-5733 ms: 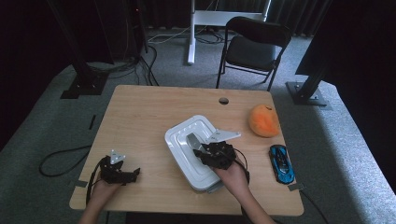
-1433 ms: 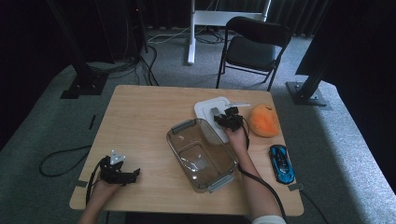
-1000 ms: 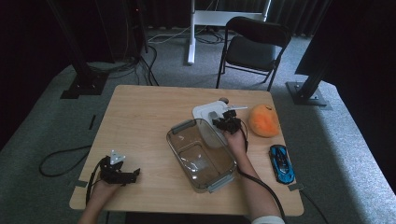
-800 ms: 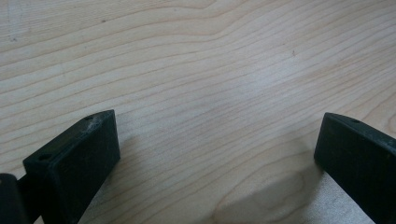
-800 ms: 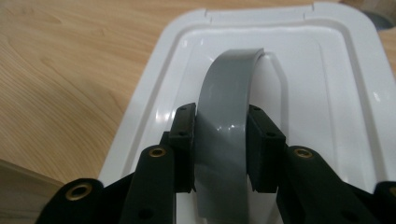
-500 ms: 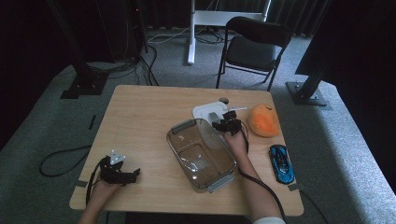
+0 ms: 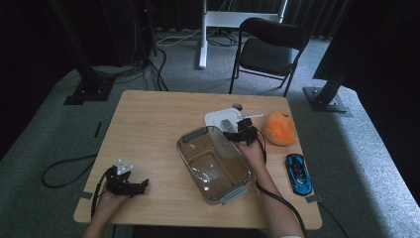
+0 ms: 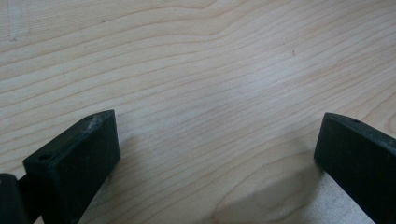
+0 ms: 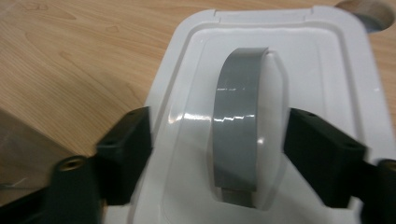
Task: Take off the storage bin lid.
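Item, near: my left gripper (image 7: 130, 184), jaws wide, idle on the table (image 7: 148, 124). Mid: glass dish (image 7: 214, 163), uncovered. Far: my right gripper (image 9: 217, 154), jaws just opened off the grey handle (image 9: 238, 121); white lid (image 9: 327, 70) lies flat behind the dish. Best lifted straight clear, without nudging it.
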`<state>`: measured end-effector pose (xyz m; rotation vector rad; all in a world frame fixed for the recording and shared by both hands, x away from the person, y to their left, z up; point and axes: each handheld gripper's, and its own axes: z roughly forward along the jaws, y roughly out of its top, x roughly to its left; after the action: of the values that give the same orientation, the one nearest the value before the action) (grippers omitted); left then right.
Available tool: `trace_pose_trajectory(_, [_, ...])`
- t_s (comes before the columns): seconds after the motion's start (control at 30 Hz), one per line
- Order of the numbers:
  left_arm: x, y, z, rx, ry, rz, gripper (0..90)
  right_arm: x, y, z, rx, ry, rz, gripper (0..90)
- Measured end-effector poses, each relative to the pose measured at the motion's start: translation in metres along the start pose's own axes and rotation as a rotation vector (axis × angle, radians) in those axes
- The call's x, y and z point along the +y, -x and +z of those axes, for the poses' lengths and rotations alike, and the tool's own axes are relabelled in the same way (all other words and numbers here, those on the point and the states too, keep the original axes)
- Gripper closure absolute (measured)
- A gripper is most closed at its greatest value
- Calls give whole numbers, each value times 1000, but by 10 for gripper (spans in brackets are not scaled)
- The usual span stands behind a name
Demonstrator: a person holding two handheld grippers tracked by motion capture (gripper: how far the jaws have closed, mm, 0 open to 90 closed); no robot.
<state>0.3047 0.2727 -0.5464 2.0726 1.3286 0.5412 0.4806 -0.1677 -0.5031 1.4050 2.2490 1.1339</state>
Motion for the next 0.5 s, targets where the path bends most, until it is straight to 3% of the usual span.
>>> trace_pose_trajectory(0.17, [0,0,0,0,0,0,6,5,0,-13,-20,-1,-8,124])
trace_pose_trajectory(0.5, [0,0,0,0,0,0,6,7,4,-39,-34,75,20,130])
